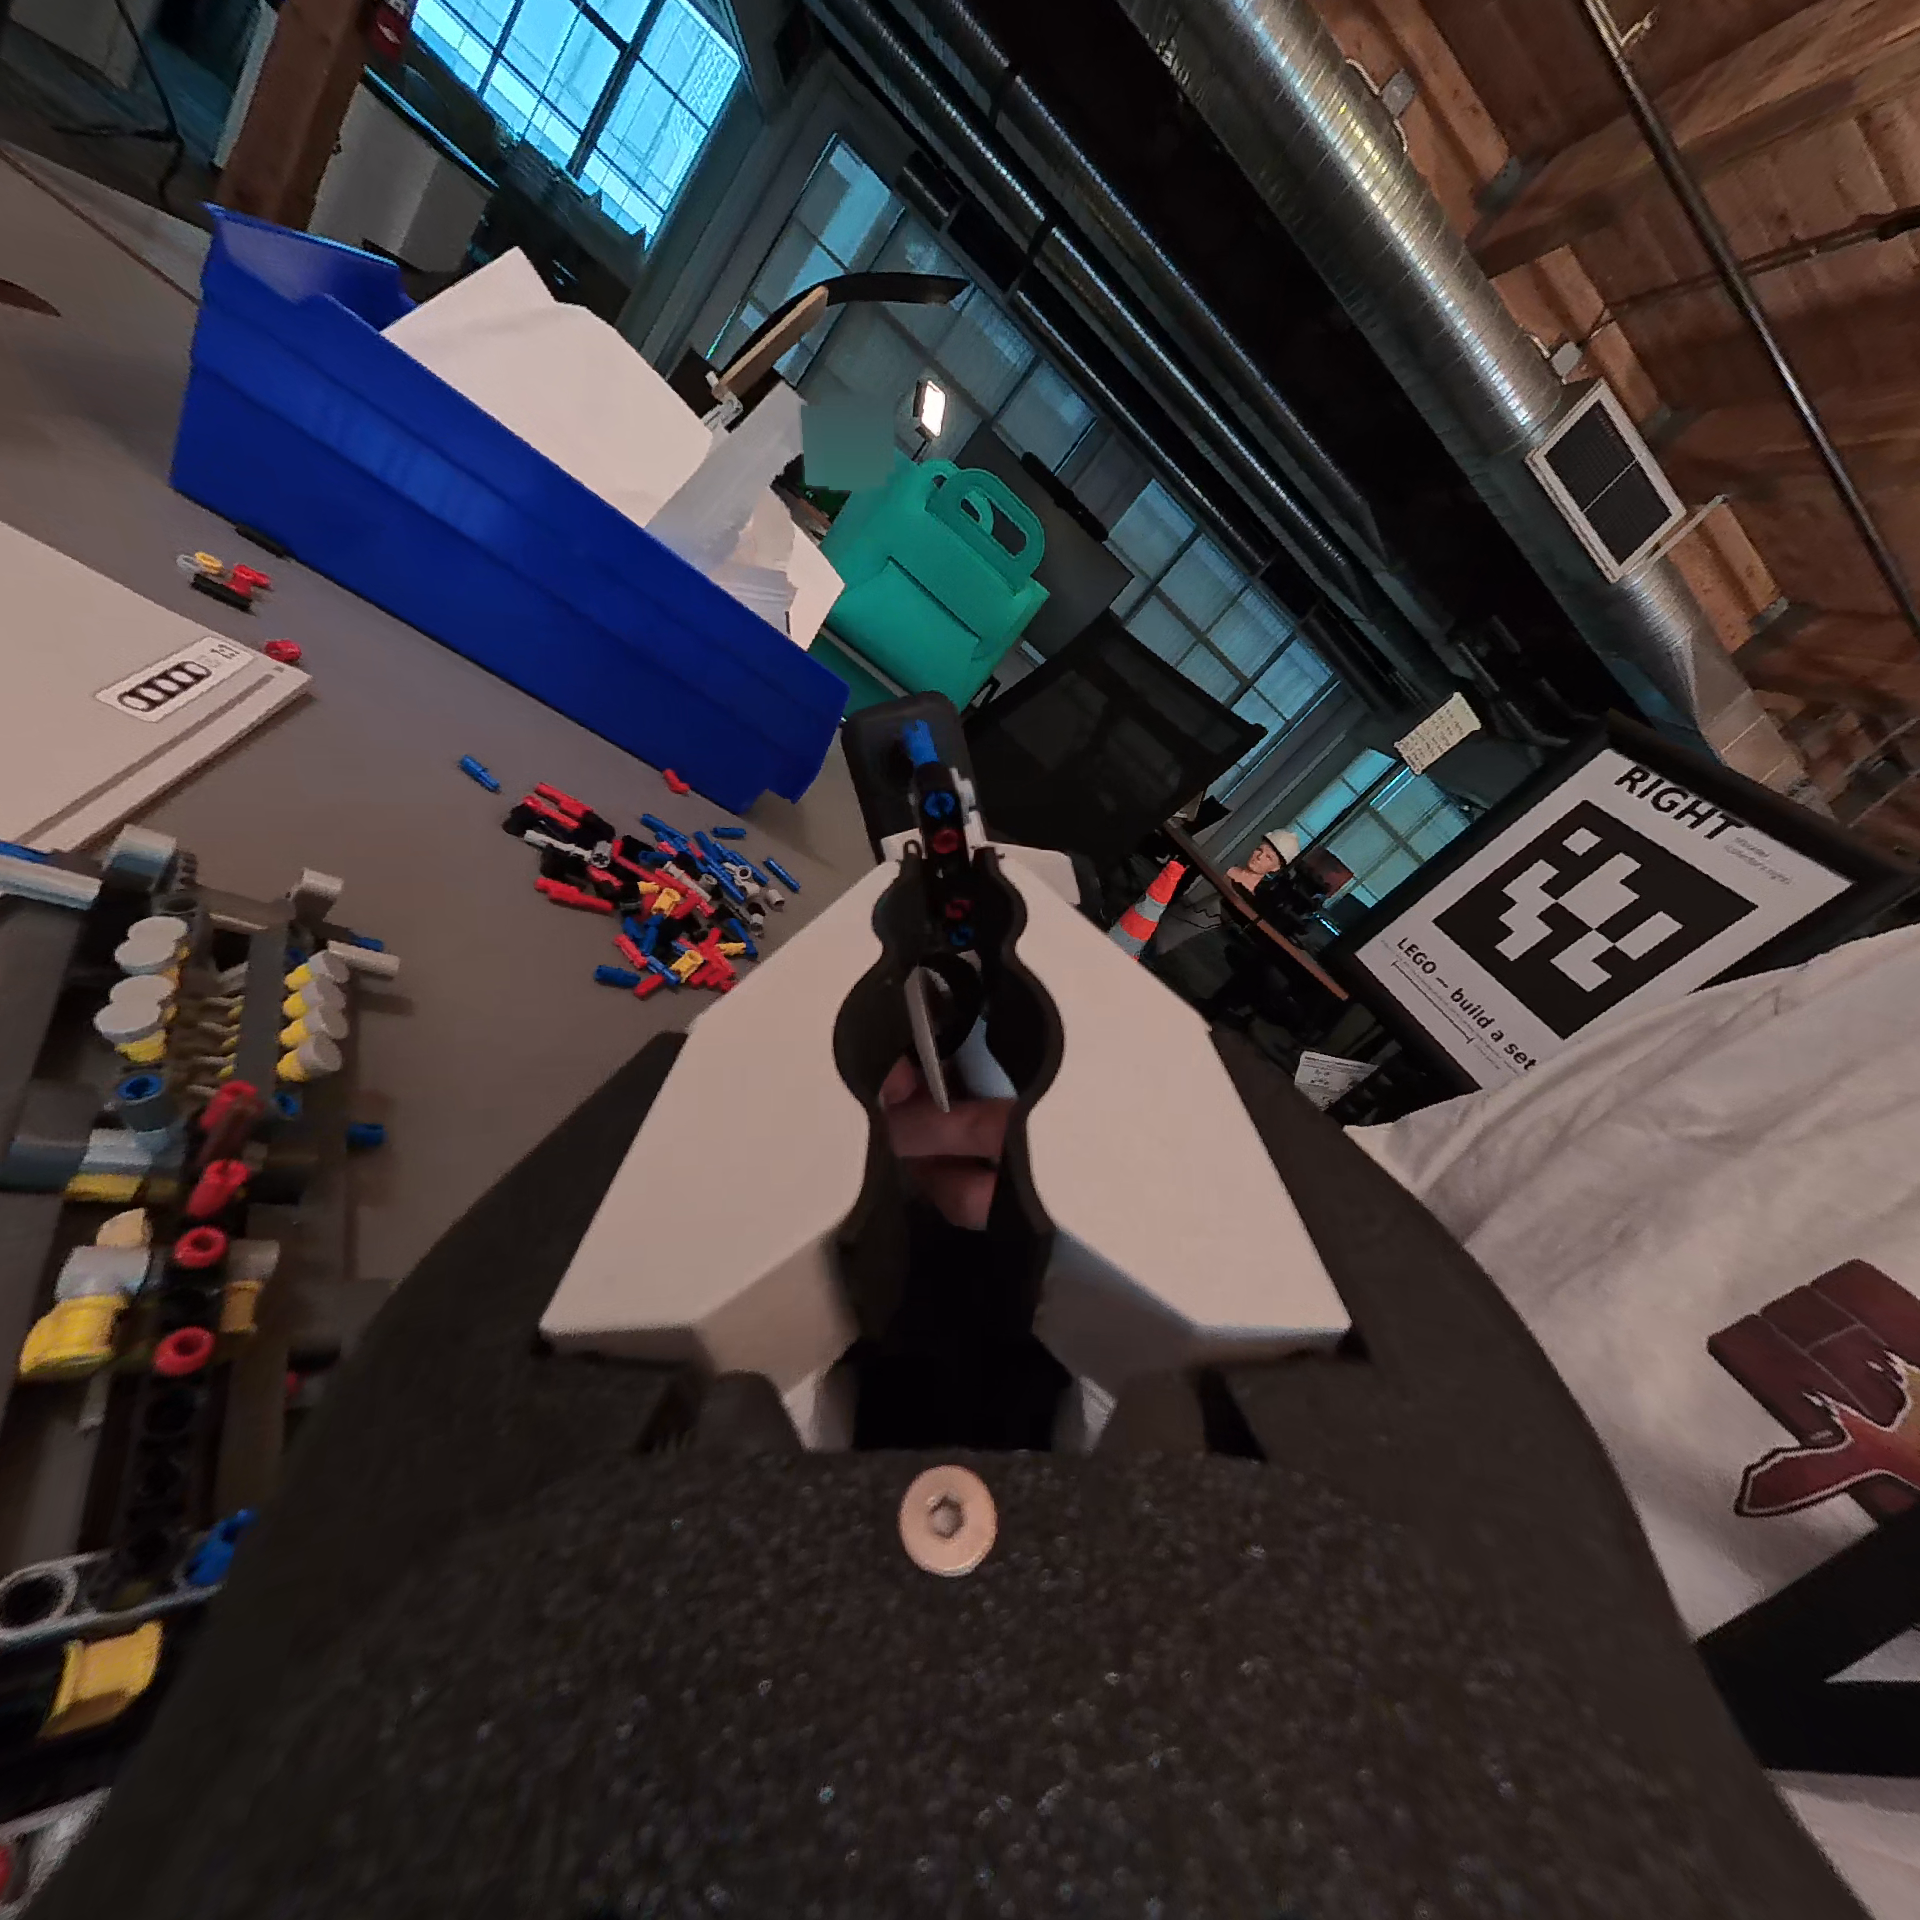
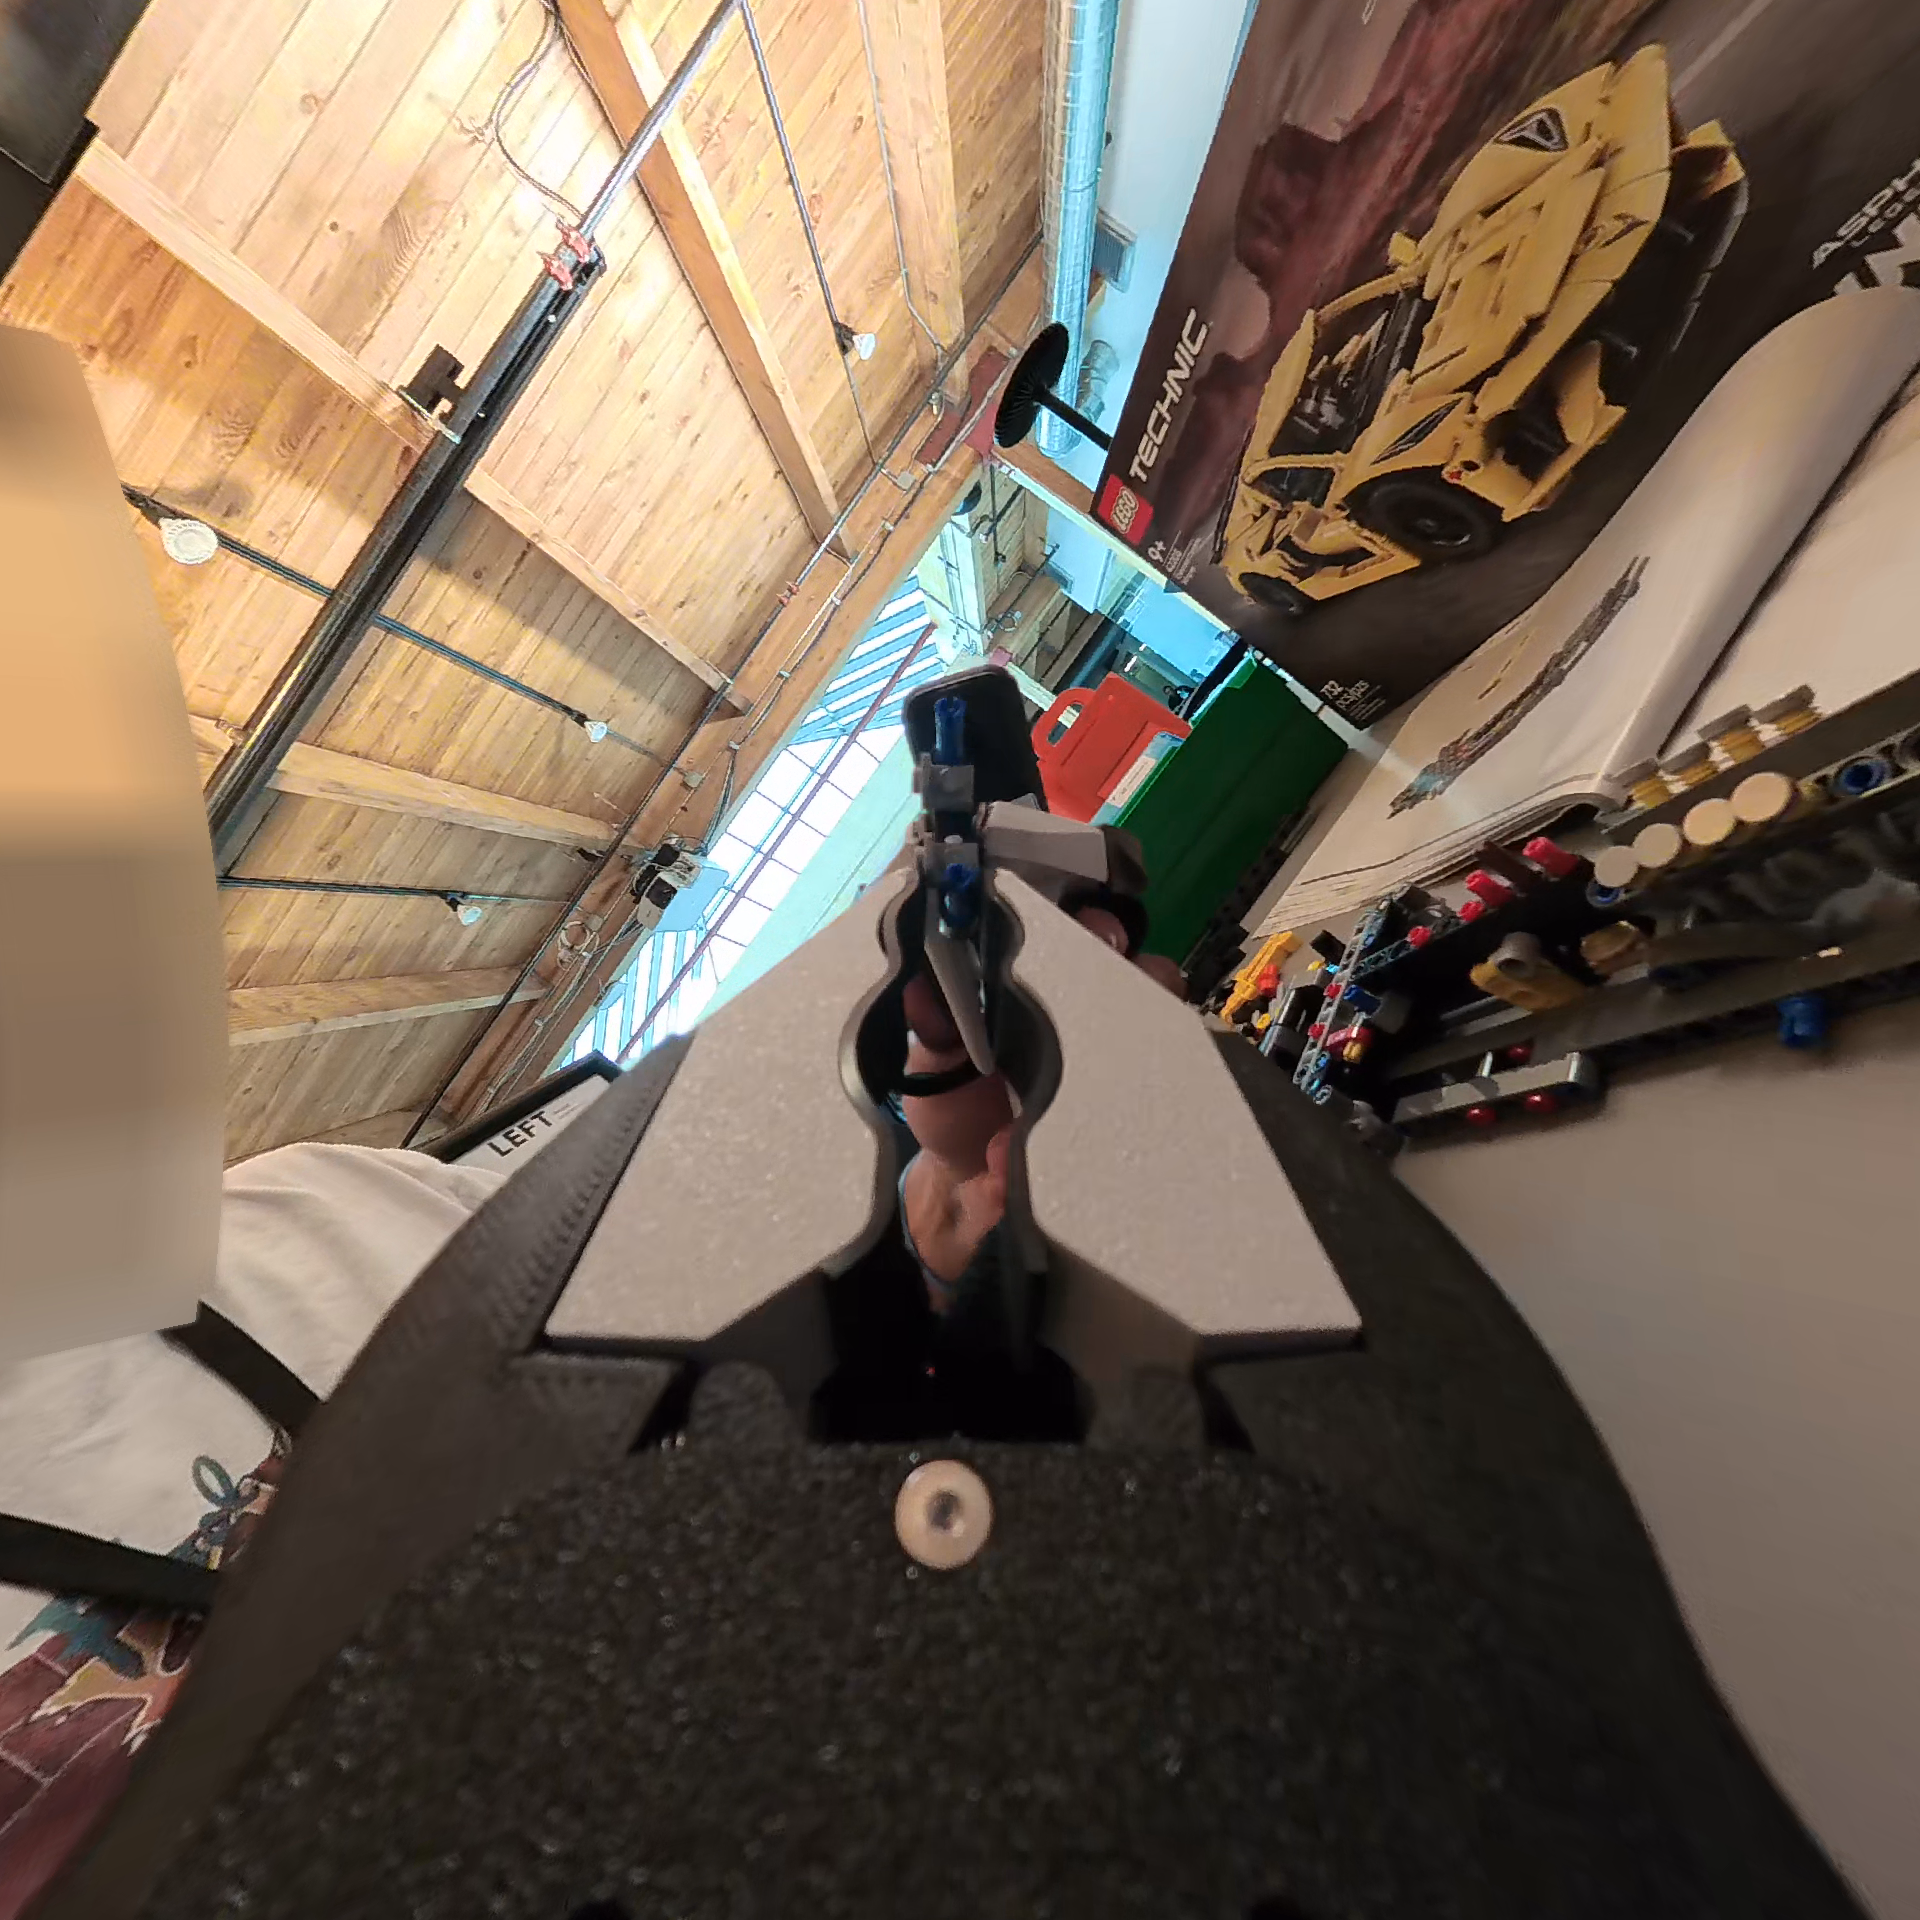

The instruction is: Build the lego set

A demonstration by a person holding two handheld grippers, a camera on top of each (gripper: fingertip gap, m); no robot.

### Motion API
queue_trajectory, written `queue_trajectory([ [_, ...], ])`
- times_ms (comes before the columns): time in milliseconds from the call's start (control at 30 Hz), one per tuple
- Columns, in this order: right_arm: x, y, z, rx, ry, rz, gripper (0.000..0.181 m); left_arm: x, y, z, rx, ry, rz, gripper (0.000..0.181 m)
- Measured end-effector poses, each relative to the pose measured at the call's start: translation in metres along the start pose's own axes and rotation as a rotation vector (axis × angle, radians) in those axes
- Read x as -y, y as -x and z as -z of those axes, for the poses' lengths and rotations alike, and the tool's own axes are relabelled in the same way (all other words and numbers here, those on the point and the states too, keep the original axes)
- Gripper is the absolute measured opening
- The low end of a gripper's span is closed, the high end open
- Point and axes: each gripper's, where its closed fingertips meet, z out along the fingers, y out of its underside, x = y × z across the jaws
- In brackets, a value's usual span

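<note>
Two grippers, left gripper (image 1: 940, 862) and right gripper (image 2: 951, 883), both closed on one small sub-assembly (image 1: 935, 821), held aloft above the table (image 1: 436, 831). Loose pins (image 1: 665, 894) lie below; uneven squeeze could pop that blue pin (image 2: 948, 727) free.

Left gripper (image 1: 948, 883) clamped on small lego subassembly (image 1: 940, 831), blue pin on top. Loose pin pile (image 1: 665, 894) on grey table (image 1: 436, 821), near blue bin (image 1: 468, 520). Partial chassis (image 1: 177, 1143) at left.
</note>
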Motion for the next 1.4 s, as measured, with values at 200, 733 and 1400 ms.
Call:
queue_trajectory([
  [200, 0.01, -0.013, 0.027, -0.253, 0.176, 0.349, 0.022, -0.006, 0.021, 0.007, 0.064, 0.041, 0.121, 0.006],
  [733, -0.058, -0.068, 0.149, -0.693, 1.32, 0.913, 0.014, -0.041, 0.038, 0.004, 0.2, 0.239, 0.037, 0.006],
  [1400, 0.007, -0.036, 0.003, -0.874, 0.625, 0.766, 0.006, -0.017, 0.041, 0.009, 0.125, 0.012, 0.253, 0.007],
])
